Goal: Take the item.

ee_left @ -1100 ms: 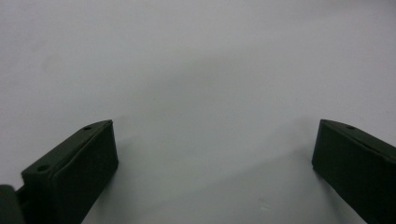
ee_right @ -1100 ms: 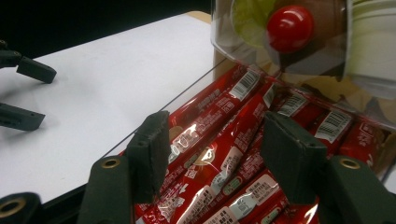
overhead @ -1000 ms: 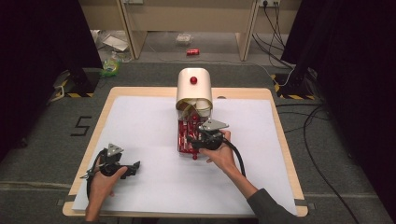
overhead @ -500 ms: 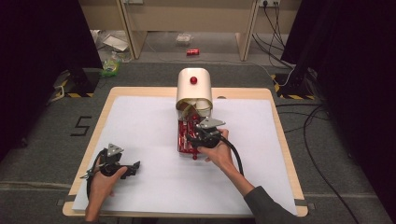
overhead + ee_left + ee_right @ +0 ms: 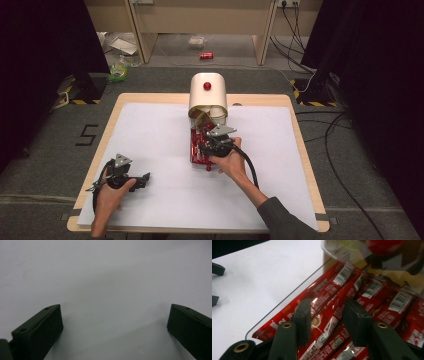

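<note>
Right gripper view | we close our right claw [image 5: 325,321] around one red sachet [image 5: 329,315] in the clear tray [image 5: 192,150] by the dispenser [image 5: 207,95], not yet pinching | next: squeeze, lift | left claw [image 5: 113,322] spread on tabletop [image 5: 160,130]

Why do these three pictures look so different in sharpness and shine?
High view: even light on the white table cover, surroundings dark. Left gripper view: soft, low contrast, faint shadows beside the black jaws. Right gripper view: glare on the red sachets and the clear tray's edge; the dispenser above is blurred.
</note>
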A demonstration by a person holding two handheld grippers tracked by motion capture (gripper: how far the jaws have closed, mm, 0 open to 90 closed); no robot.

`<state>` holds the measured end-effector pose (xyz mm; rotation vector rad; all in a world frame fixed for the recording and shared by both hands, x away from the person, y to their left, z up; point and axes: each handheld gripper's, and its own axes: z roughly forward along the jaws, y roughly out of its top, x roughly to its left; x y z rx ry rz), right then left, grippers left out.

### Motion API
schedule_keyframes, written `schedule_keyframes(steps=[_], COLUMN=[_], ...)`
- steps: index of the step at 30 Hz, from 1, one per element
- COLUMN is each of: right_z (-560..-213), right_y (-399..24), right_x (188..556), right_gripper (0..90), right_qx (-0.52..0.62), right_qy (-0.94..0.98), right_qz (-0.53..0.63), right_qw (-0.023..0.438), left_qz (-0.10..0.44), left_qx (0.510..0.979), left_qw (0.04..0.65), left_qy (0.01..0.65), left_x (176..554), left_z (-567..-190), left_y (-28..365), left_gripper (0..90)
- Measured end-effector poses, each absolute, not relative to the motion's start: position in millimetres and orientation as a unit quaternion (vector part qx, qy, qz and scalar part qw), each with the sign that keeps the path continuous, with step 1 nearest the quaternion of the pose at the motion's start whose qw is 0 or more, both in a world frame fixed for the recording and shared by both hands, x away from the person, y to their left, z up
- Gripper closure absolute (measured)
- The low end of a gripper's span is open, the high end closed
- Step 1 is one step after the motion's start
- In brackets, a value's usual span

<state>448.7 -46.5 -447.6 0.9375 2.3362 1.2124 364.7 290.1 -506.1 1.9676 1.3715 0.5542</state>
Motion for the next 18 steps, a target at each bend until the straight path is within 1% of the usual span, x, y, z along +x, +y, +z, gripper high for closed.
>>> schedule_keyframes(steps=[3,7,14,16,18], right_z=[-448,-450,-446,-441,-436], right_y=[-44,-42,-44,-48,-52], right_x=[447,448,445,443,443], right_gripper=[62.4,71.2,83.3,85.4,87.3], right_qx=[0.328,0.324,0.317,0.315,0.308], right_qy=[0.829,0.83,0.827,0.826,0.826], right_qz=[0.414,0.408,0.422,0.429,0.434], right_qw=[0.183,0.197,0.193,0.184,0.188], left_qz=[0.212,0.213,0.212,0.212,0.213], left_qx=[0.754,0.754,0.754,0.754,0.754], left_qw=[0.333,0.333,0.334,0.334,0.334], left_qy=[0.525,0.525,0.525,0.525,0.525], left_x=[365,365,365,365,365], left_z=[-506,-506,-506,-506,-506], left_y=[290,290,290,290,290], left_gripper=[0.0,0.0,0.0,0.0,0.0])
